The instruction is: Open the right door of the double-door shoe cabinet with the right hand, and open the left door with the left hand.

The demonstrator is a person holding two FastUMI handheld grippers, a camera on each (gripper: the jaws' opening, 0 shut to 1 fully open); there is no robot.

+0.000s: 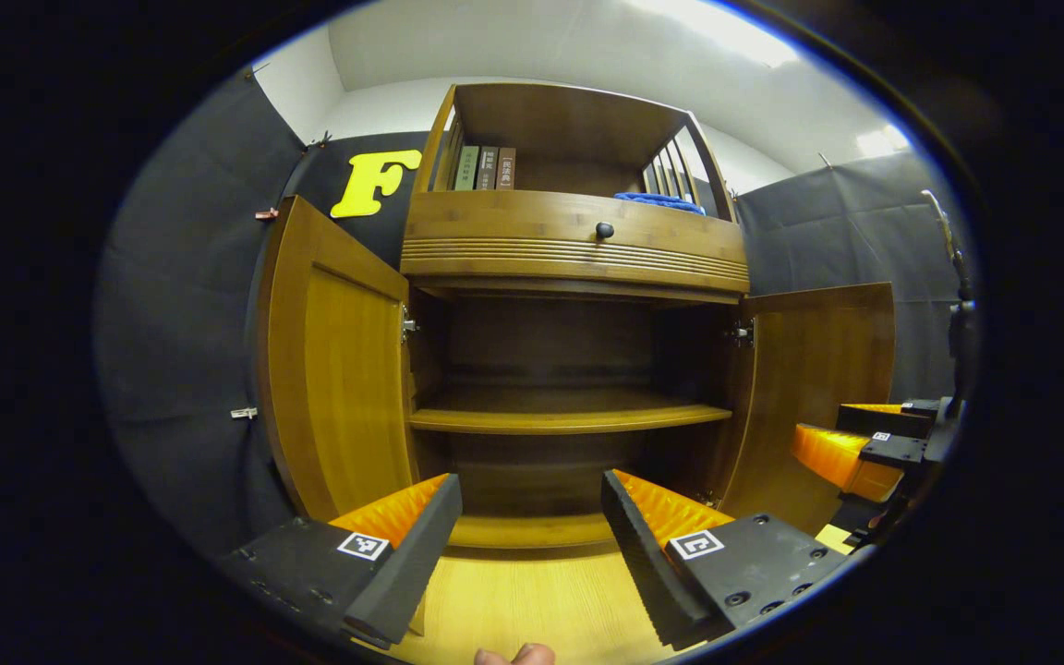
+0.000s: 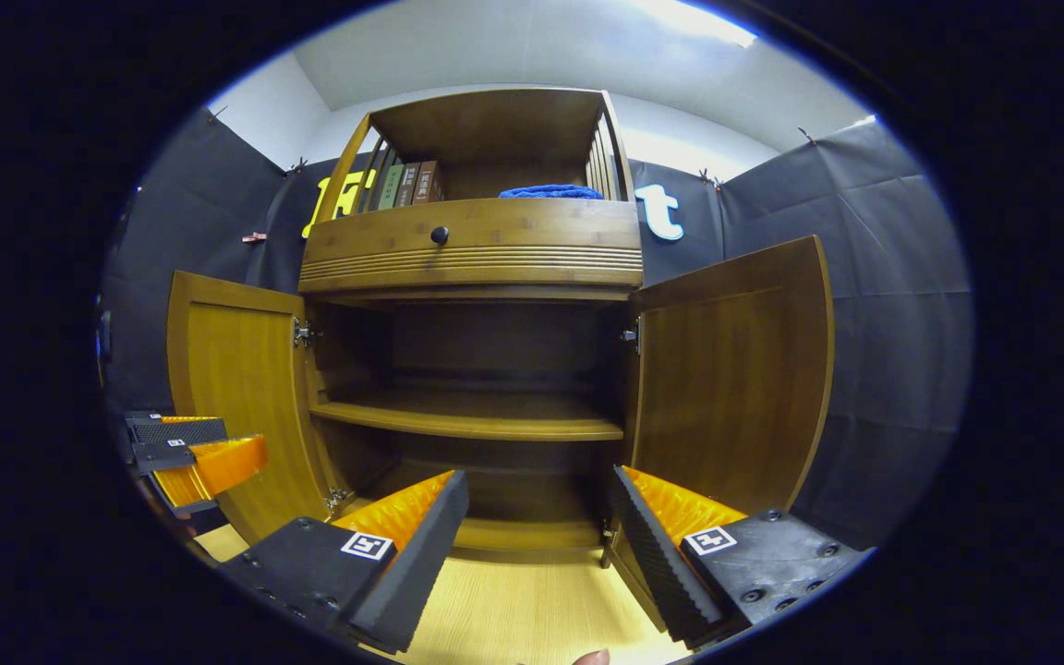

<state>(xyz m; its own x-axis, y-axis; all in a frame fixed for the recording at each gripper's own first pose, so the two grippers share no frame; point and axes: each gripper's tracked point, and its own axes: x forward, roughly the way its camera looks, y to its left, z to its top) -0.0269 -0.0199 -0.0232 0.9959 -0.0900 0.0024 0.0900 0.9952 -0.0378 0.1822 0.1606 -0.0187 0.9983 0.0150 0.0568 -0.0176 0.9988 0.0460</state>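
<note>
Both doors of the shoe cabinet [image 1: 574,242] stand swung wide, so by my reading the task's two pulls are done and you are at the finish. The left door [image 1: 338,369] hangs out to the left of the left gripper view, and the right door [image 2: 731,369] hangs out to the right of the right gripper view. Your left gripper [image 1: 532,526] sits in front of the open lower compartment with its fingers spread wide and nothing between them; your right gripper [image 2: 539,526] is the same, wide and empty, apart from either door. If anything is left, it is only to draw both hands back without brushing the door edges, since each door juts toward you just beside its gripper. Inside, a bare shelf [image 1: 569,417] crosses the compartment. Above it a drawer front carries a dark knob [image 1: 604,229], and the top shelf holds a few books [image 1: 484,168] and a folded blue cloth [image 1: 659,200]. The cabinet stands on a pale wood-grain floor [image 1: 532,600], with black cloth walls on both sides and a white ceiling above.
</note>
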